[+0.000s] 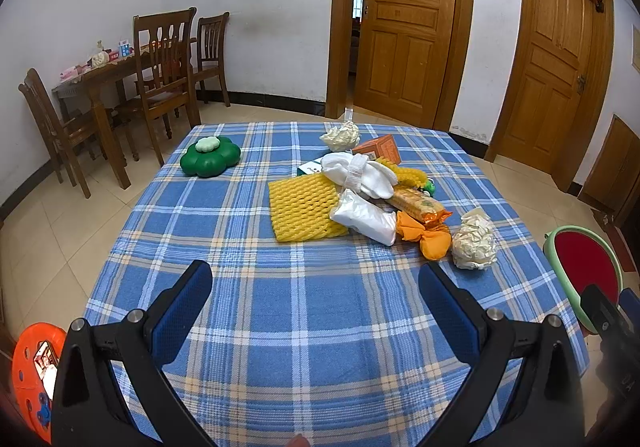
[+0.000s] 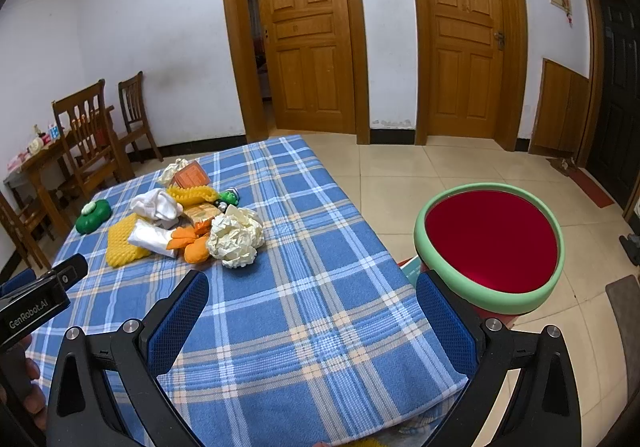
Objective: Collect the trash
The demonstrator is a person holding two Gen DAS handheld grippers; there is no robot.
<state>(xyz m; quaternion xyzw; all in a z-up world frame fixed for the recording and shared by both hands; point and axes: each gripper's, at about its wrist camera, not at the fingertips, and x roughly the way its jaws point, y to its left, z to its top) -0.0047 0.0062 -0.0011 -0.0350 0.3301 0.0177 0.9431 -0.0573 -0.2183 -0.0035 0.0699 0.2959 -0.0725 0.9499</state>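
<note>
Both grippers wide open, nothing held. Left gripper (image 1: 316,287) hangs over bare plaid cloth on the tabletop (image 1: 304,347), fingers well short of the trash. Right gripper (image 2: 312,299) sits over the near right corner of the tabletop; its right finger (image 2: 448,319) overlaps the bin's rim in view, contact can't be judged.

Trash pile at 12–1 o'clock from the left gripper, clustered mid-tabletop:
- yellow foam net (image 1: 304,207), flat, at the pile's 9 o'clock side
- white plastic packet (image 1: 364,217) lying on the net's right edge
- white cloth bundle (image 1: 360,171) just behind it
- orange wrapper (image 1: 424,235) touching the packet
- snack packet (image 1: 420,205) just above the wrapper
- crumpled paper ball (image 1: 474,239) at the pile's 3 o'clock end
- second paper ball (image 1: 340,137) and orange box (image 1: 380,149) at the far side

Green flower-shaped object (image 1: 210,155) sits apart at 11 o'clock.

Bin (image 2: 490,247), green rim, red inside, stands off the tabletop's right edge over the floor, at 1 o'clock from the right gripper.
</note>
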